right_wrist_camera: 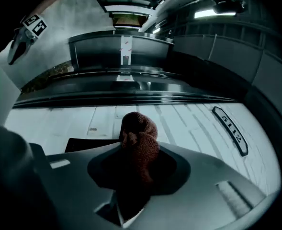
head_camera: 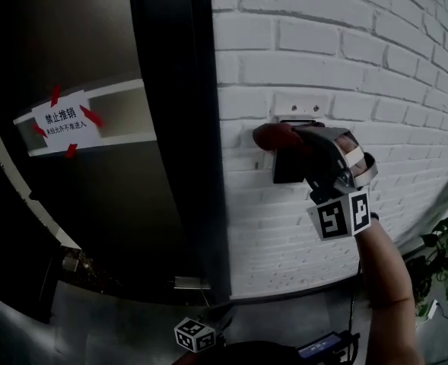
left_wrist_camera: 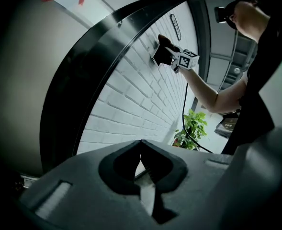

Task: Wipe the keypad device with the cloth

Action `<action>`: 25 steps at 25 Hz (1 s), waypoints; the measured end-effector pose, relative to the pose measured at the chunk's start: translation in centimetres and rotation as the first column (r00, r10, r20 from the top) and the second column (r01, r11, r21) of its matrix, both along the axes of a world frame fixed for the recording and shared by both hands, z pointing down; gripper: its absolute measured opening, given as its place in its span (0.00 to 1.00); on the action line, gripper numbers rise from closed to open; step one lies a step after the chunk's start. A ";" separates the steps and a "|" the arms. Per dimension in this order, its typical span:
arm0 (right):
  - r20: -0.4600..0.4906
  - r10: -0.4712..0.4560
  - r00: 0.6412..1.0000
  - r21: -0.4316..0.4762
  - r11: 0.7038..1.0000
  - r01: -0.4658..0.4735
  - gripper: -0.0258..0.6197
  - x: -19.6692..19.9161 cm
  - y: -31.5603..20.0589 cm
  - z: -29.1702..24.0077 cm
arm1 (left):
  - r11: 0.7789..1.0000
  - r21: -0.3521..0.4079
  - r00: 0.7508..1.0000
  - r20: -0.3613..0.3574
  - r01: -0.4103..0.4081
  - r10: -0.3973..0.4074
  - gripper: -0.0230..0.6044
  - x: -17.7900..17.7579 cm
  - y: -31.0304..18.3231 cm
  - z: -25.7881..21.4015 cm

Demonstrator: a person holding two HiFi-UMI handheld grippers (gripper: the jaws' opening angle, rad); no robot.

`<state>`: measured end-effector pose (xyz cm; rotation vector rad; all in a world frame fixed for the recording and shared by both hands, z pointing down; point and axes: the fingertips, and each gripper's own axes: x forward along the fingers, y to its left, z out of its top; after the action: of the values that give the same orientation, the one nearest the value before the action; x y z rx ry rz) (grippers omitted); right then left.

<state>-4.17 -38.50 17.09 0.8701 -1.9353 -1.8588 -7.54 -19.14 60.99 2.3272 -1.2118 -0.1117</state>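
A black keypad device [head_camera: 287, 172] is mounted on the white brick wall [head_camera: 376, 59]. My right gripper [head_camera: 286, 138] is shut on a reddish-brown cloth [head_camera: 271, 135] and holds it against the device's top left corner. In the right gripper view the bunched cloth [right_wrist_camera: 140, 140] sticks out past the jaws, with the device [right_wrist_camera: 88, 144] just left of it. My left gripper [left_wrist_camera: 141, 141] hangs low by the door with its tips together and nothing between them. Only its marker cube [head_camera: 195, 334] shows in the head view.
A dark door frame [head_camera: 179, 128] runs up the wall's left edge, beside a door with a red and white sign [head_camera: 64, 120]. A white plate [head_camera: 301, 105] sits above the device. A number plate [right_wrist_camera: 231, 130] hangs farther along the wall. A potted plant [head_camera: 446, 249] stands at the lower right.
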 end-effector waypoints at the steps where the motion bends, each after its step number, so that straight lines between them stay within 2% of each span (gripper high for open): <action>1: 0.006 -0.017 1.000 -0.028 0.999 0.018 0.19 0.1 0.0 -0.1 | 1.000 -0.001 1.000 -0.004 0.004 -0.004 0.04 -0.3 -0.1 -0.2; 4: 0.101 -0.040 0.994 -0.098 0.994 0.050 0.20 1.7 -0.4 -1.4 | 1.000 0.004 1.000 -0.006 -0.003 0.003 0.04 -0.6 -0.5 -0.5; 10: 0.235 0.051 0.971 -0.118 0.993 -0.023 0.20 3.4 -1.0 -3.4 | 1.000 0.003 1.000 -0.009 -0.018 0.018 0.04 -0.7 -0.7 -0.4; 12: 0.236 0.073 0.969 -0.059 0.996 -0.060 0.20 2.7 -0.8 -4.3 | 1.000 -0.003 1.000 -0.009 -0.024 0.024 0.04 -0.7 -0.6 -0.3; 14: 0.198 0.092 0.976 0.047 0.994 -0.103 0.20 1.3 -0.6 -5.1 | 0.999 -0.003 0.999 -0.011 -0.038 0.038 0.04 -0.2 -0.5 -0.3; 15: 0.146 0.115 0.982 0.121 0.984 -0.133 0.19 0.5 -0.5 -5.2 | 0.999 -0.001 0.999 -0.011 -0.047 0.047 0.04 0.1 -0.5 -0.3; 17: -0.034 0.212 0.977 0.294 0.936 -0.193 0.17 -1.1 -0.2 -4.4 | 0.998 0.003 0.998 -0.003 -0.064 0.064 0.04 0.5 -0.4 0.0; 18: -0.139 0.262 0.955 0.354 0.914 -0.199 0.17 -1.7 -0.1 -4.0 | 0.998 0.002 0.998 0.000 -0.068 0.068 0.04 0.5 -0.3 0.2; 19: -0.244 0.289 0.926 0.375 0.908 -0.185 0.17 -2.2 -0.2 -3.6 | 0.998 -0.001 0.998 0.000 -0.070 0.070 0.04 0.4 -0.3 0.3; 21: -0.444 0.292 0.847 0.377 0.918 -0.119 0.17 -2.8 -0.2 -3.2 | 0.998 -0.007 0.998 -0.008 -0.068 0.068 0.04 0.1 -0.2 0.6; 22: -0.530 0.304 0.791 0.409 0.909 -0.075 0.17 -3.0 0.0 -3.2 | 0.998 -0.011 0.998 -0.015 -0.067 0.067 0.04 0.2 -0.1 0.7; 25: -0.693 0.421 0.586 0.542 0.840 0.037 0.17 -4.0 0.8 -2.1 | 0.997 -0.016 0.997 -0.035 -0.069 0.069 0.04 0.6 0.0 1.0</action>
<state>-8.21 -37.75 15.00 0.2254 -0.7565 -2.1128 -6.89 -19.14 62.02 2.3398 -1.1100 -0.1165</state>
